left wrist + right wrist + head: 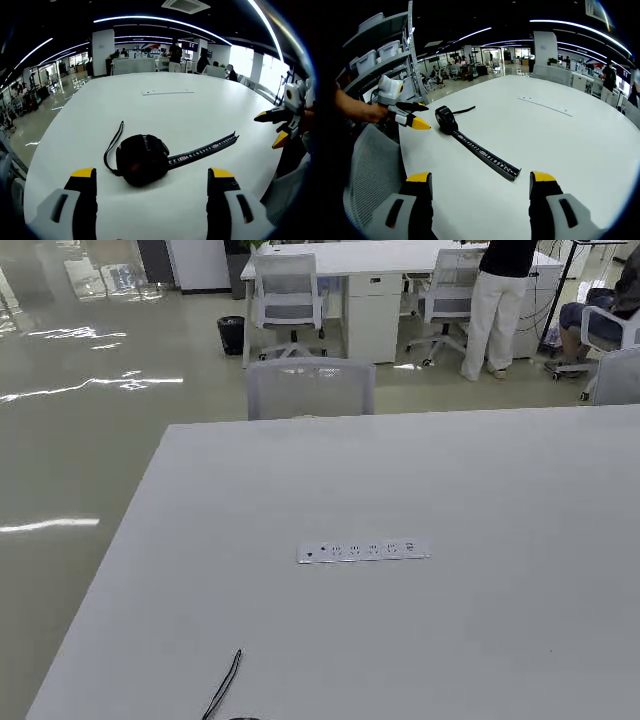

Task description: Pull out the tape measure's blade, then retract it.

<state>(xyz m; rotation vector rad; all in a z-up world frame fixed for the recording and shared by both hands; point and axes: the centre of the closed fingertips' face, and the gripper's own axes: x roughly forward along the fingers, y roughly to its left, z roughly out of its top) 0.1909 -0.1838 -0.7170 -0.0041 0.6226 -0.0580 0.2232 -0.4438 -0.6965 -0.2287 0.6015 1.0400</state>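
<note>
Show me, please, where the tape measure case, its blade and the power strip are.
tape measure case [142, 159]: left gripper view, middle of the black housing.
blade [485, 155]: right gripper view, midway along its marked face.
power strip [363, 551]: head view, centre of its top.

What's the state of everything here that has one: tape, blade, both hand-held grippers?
tape measure: lying on the table, not gripped
blade: partly pulled out, flat on the table
left hand-held gripper: open, holding nothing, jaws either side of the case but clear of it
right hand-held gripper: open, holding nothing, short of the blade's tip
power strip: nothing plugged in
</note>
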